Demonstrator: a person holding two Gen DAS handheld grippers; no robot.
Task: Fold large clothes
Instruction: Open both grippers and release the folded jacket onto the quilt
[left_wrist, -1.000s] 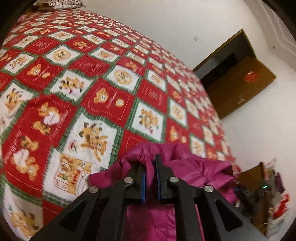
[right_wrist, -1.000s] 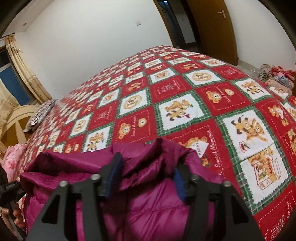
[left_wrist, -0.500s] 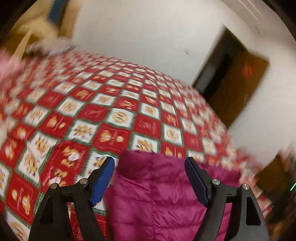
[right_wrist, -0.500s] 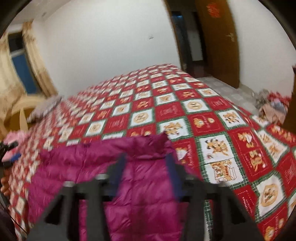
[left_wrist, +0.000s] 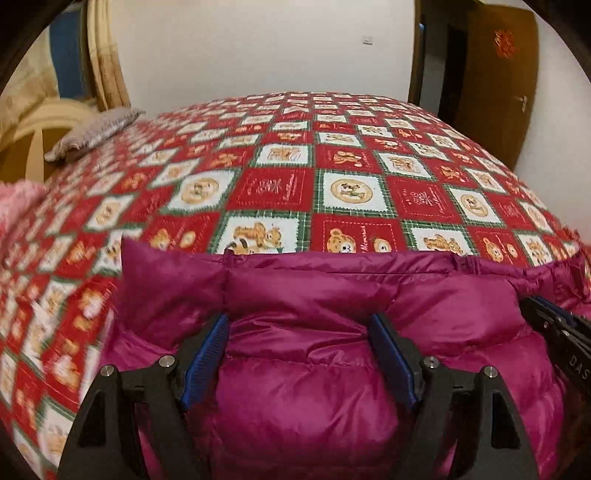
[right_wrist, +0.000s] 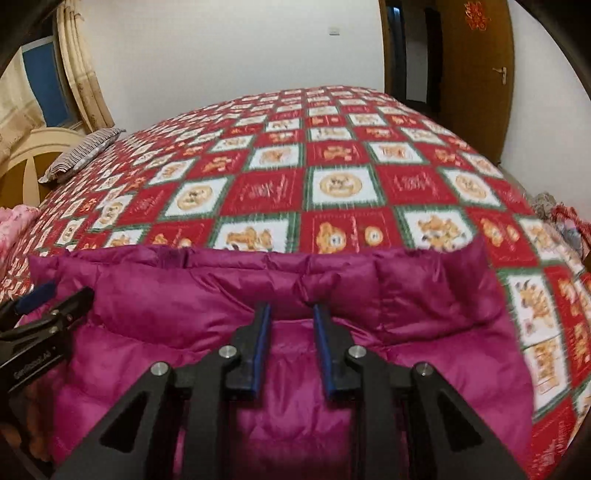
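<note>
Since a second ago: left gripper released the jacket, jaws now wide; right gripper narrowed, apparently pinching nothing. Jacket lies on the bedspread's near edge. Pillow far left.

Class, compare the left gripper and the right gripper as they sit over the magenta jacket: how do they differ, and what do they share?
The left gripper has its jaws spread wide; the right gripper has its jaws close together, with a narrow gap. The left gripper straddles a broad bulge of the magenta jacket; the right gripper frames only a thin strip. Both have black frames, blue pads, and neither visibly pinches fabric.
</note>
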